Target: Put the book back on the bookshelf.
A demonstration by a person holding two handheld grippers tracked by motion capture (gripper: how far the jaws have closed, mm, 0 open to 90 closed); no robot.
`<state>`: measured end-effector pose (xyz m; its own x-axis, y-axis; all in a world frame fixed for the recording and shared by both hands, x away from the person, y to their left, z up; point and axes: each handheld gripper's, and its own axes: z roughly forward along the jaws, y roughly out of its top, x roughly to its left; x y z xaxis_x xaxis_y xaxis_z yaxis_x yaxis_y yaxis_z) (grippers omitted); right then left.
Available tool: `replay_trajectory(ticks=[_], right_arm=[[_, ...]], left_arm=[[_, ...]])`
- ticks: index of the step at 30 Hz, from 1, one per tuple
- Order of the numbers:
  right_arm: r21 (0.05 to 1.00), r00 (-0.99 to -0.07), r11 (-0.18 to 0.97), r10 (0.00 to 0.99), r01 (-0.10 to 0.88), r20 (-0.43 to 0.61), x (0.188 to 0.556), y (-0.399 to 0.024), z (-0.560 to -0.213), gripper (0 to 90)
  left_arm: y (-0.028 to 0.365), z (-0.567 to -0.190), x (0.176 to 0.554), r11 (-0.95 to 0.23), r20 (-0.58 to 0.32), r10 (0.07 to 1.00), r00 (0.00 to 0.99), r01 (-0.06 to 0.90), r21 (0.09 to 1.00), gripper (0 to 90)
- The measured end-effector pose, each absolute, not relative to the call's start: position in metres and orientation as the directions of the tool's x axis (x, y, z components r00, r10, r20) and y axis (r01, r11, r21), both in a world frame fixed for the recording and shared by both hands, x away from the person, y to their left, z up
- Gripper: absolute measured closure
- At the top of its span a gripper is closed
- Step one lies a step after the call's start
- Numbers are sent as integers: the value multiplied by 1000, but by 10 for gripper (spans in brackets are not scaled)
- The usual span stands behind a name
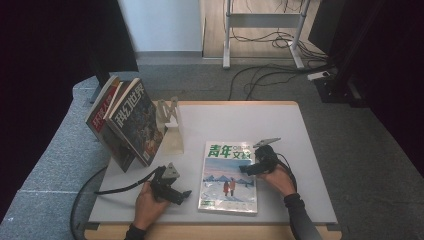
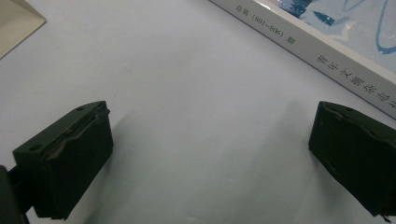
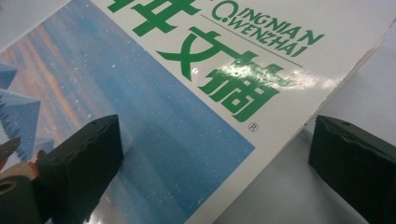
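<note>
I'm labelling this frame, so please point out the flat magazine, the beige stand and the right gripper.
Flat magazine (image 1: 227, 182): high view, on its snowy cover picture.
Beige stand (image 1: 172, 137): high view, on its base plate.
Right gripper (image 1: 243, 170): high view, between its fingers.

Two magazines (image 1: 125, 122) lean on a white bookend stand (image 1: 170, 125) at table's (image 1: 300, 150) ten o'clock; floor cables (image 1: 265, 75) at twelve.

A lab or studio recording corner

Beyond the left claw (image 1: 186, 194) and the desk (image 1: 280, 120) lie grey carpet tiles (image 1: 60, 145) and loose cables (image 1: 260, 75); farther off stand black curtains (image 1: 45, 45) and a metal-legged frame (image 1: 265, 20) on wood flooring.
</note>
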<state>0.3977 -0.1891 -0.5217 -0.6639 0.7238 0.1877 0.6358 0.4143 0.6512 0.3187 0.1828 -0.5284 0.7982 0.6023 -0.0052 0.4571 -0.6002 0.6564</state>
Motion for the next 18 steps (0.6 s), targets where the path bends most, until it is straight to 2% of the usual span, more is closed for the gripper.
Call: replay_trajectory(ticks=[5,13,16,18], right_arm=[[649,-674,430,717,628,177,397,-187,-520,51],[675,-709,476,699,564,100,396,-182,-512,142],[706,-728,444,670,551,146,393,-181,-507,198],[702,-734,456,664,547,142,389,-178,-505,194]], left_arm=[[183,-528,319,-600,-6,603,798,458,656,0],[183,-528,319,-600,-6,603,798,458,657,0],[183,-528,319,-600,-6,602,798,457,657,0],[183,-529,319,-600,-6,601,799,456,657,0]])
